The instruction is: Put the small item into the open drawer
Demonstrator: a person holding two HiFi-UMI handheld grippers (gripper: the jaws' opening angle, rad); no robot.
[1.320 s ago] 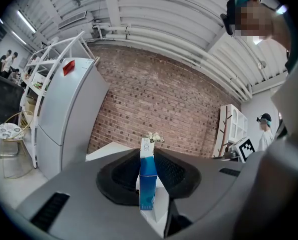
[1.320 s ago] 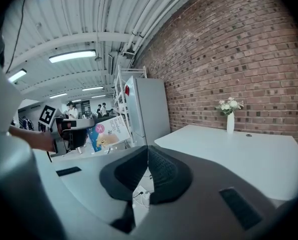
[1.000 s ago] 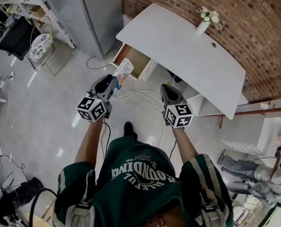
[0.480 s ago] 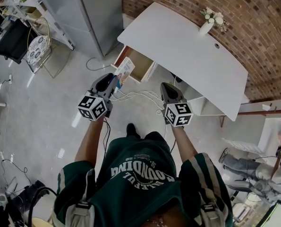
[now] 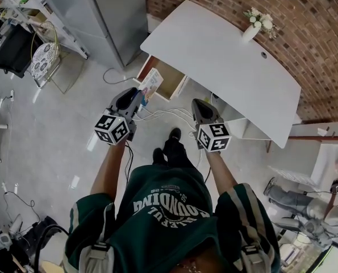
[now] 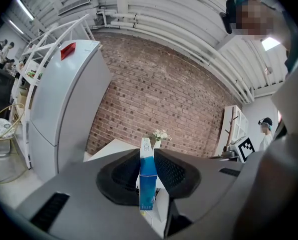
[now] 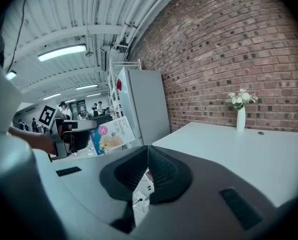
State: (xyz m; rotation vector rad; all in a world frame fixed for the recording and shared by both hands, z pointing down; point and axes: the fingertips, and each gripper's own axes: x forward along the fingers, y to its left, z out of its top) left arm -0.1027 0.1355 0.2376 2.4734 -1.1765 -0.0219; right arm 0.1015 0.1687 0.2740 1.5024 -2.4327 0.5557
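Box (image 6: 147, 184) edge-on in left claw (image 6: 147, 154), face-on in right gripper view

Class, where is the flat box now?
Head view, left: the flat blue-and-white cardboard box sits clamped in the left tool, near the open wooden drawer.

A dark green jersey (image 5: 169, 209) with white lettering and pale-striped short sleeves is worn, with black shoes (image 5: 173, 136). The left gripper (image 5: 133, 97) and the right gripper (image 5: 199, 104) are moulded in grey, each capped by a black-and-white marker cube (image 5: 112, 129); thin black cables (image 5: 126, 159) are attached.
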